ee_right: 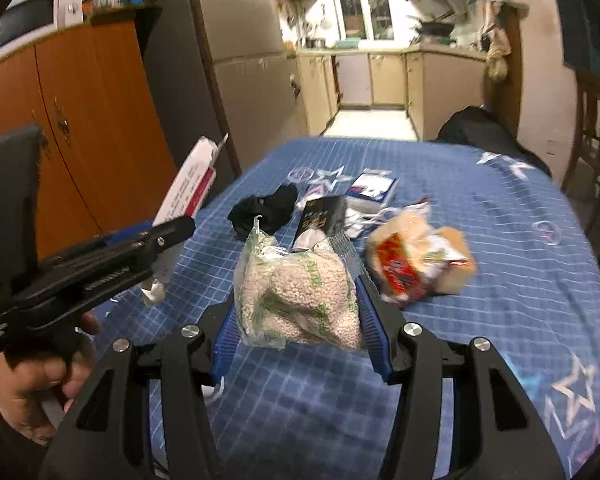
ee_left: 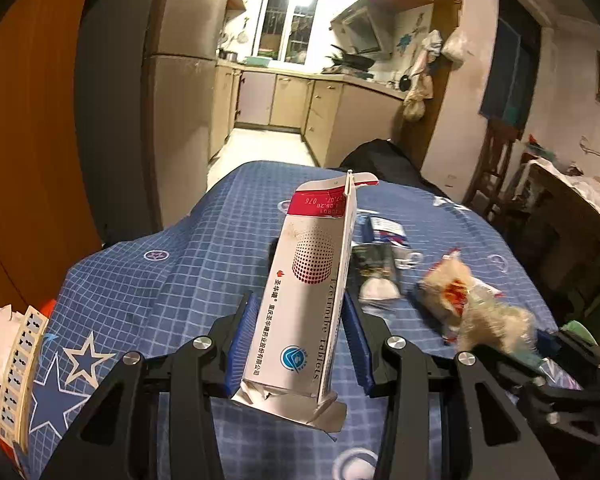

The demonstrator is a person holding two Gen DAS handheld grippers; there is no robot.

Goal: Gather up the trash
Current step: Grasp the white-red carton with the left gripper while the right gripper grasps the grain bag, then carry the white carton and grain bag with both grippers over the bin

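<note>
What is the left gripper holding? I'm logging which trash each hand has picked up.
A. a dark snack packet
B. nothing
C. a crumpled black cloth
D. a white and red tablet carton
D: in the left wrist view the left gripper has its blue pads pressed on both sides of the white and red tablet carton, lifted above the blue tablecloth.

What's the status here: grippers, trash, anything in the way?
Left gripper shut on tablet box. Right gripper shut on pellet bag. Snack wrapper, black cloth on table. Nothing blocking.
</note>
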